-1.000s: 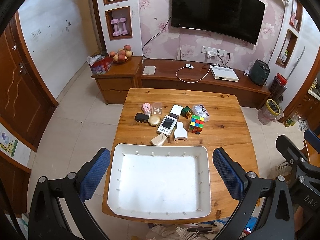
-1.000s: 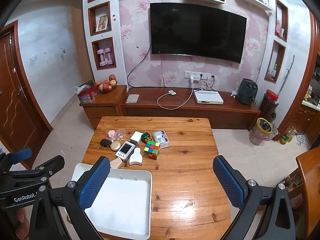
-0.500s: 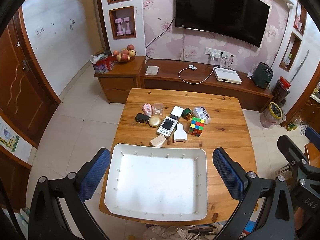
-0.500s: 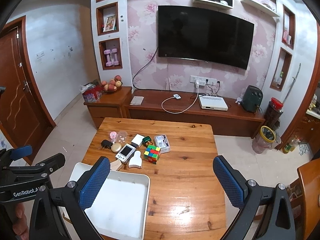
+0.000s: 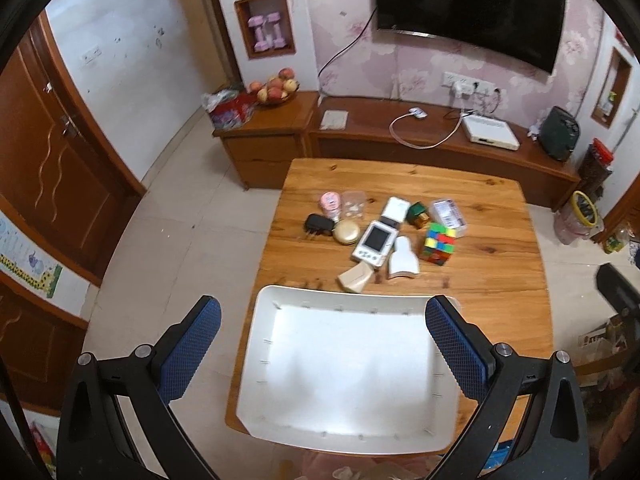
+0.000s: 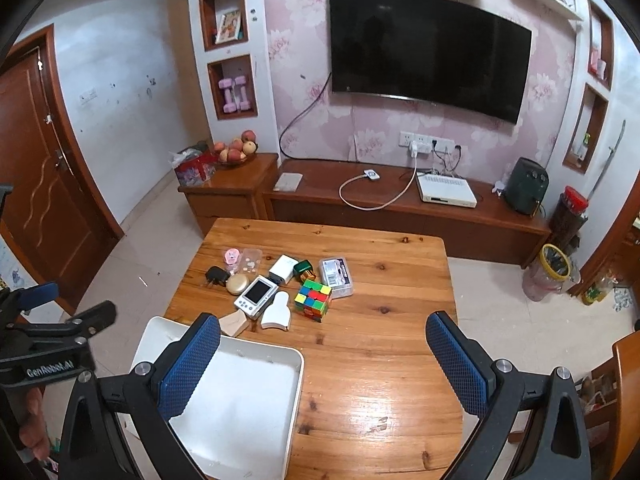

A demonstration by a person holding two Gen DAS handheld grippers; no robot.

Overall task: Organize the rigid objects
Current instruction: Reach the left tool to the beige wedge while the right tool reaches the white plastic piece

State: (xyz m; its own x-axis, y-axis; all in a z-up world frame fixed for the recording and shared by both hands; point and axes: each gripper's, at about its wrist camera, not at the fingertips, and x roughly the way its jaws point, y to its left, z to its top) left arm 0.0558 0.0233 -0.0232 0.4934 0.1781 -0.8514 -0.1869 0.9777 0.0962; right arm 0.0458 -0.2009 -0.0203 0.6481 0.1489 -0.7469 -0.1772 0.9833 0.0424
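Observation:
A white tray (image 5: 280,300) lies empty at the near edge of a wooden table (image 5: 500,280); it also shows in the right wrist view (image 6: 296,364). Beyond it sits a cluster of small objects: a colour cube (image 5: 438,244), a white handheld device (image 5: 374,242), a white scoop-like piece (image 5: 402,260), a beige block (image 5: 356,278), a gold round case (image 5: 346,232), a black plug (image 5: 316,225) and a clear box (image 5: 450,212). My left gripper (image 5: 322,350) is open and empty, high above the tray. My right gripper (image 6: 322,360) is open and empty above the table's near right part.
A low wooden TV cabinet (image 6: 400,208) stands behind the table with a fruit bowl (image 6: 236,152) and a white set-top box (image 6: 446,194). A television (image 6: 428,48) hangs above. A wooden chair (image 6: 628,400) is at the right. A door (image 6: 44,180) is at the left.
Both grippers have risen and drawn back, so the table and tray look smaller and farther. The objects and the tray have not moved.

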